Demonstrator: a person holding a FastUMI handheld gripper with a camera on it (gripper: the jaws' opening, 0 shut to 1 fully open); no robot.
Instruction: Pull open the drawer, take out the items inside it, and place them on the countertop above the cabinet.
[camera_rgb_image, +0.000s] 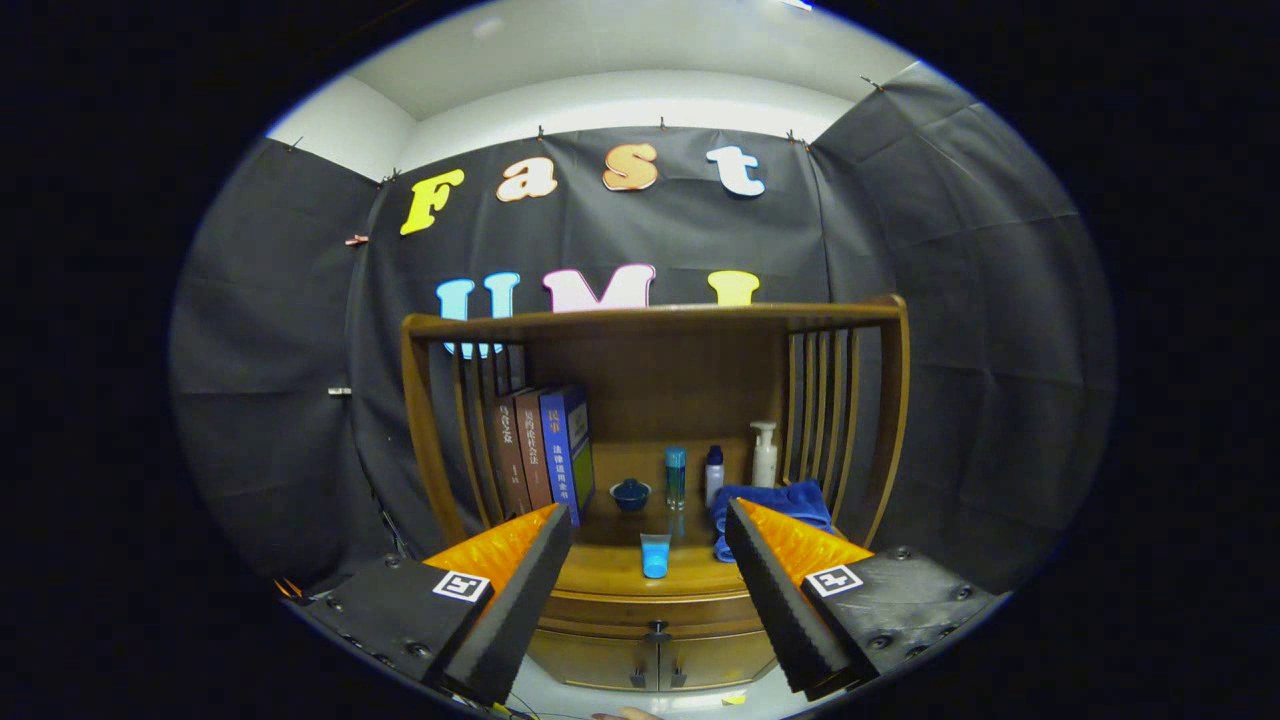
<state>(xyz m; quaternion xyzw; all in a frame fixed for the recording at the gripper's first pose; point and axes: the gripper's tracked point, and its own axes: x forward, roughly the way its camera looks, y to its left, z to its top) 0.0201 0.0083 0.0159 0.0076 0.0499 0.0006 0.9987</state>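
Facing: drawer (655, 607) front, long axis crosswise, closed.
Hand-held gripper (648, 525): wide open, empty.
Worktop (610, 570): blue cup (655, 555) near its front edge.

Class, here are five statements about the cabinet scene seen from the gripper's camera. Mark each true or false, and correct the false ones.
1. The gripper is open, holding nothing. True.
2. The light blue tube lies inside an open drawer. False: it stands on the countertop, in the gap between the fingers, and the drawer looks shut.
3. The books stand upright on the same side as the left finger. True.
4. The blue towel is draped over the books. False: it lies on the countertop, just beyond the right finger.
5. A white pump bottle stands behind the towel. True.
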